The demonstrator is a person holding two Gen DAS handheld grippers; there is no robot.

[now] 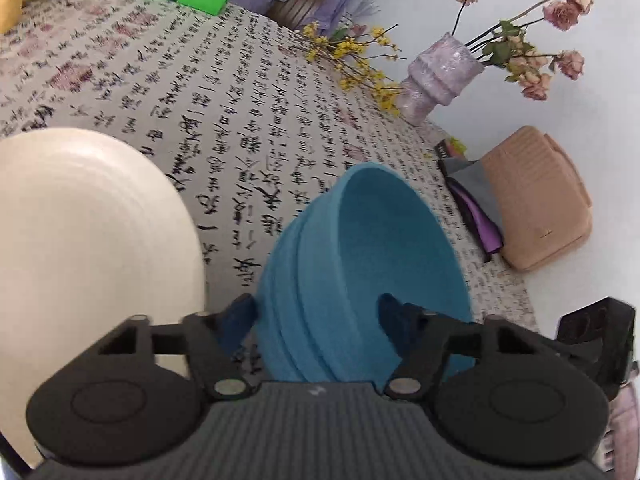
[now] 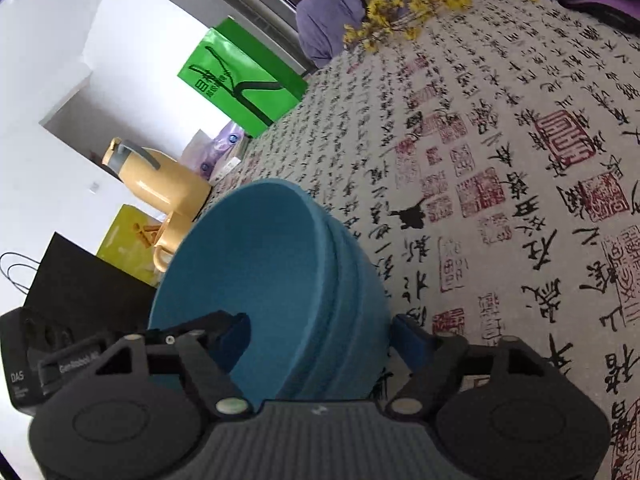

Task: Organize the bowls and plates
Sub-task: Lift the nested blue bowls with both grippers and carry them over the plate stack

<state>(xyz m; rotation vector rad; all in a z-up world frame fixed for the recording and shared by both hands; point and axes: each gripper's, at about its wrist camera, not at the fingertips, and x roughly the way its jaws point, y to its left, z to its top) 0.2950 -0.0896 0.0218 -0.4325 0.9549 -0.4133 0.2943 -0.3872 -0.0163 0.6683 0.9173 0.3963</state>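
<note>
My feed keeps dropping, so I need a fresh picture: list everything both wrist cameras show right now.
blue bowls: nested stack, count unclear, between both claws' fingers
cream plate: one, left of the bowls, left wrist view
tablecloth: one, beige with black calligraphy, under everything
vase: one, lilac, with dried pink roses, far edge
yellow flower sprigs: one bunch, lying on the cloth
tan pouch: one, right of the bowls, on grey and purple cloths
green bag: one, far edge
yellow jug: one, beside the green bag
black bag: one, left, right wrist view
left claw: fingers astride the bowl wall
right claw: fingers astride the bowl wall
</note>
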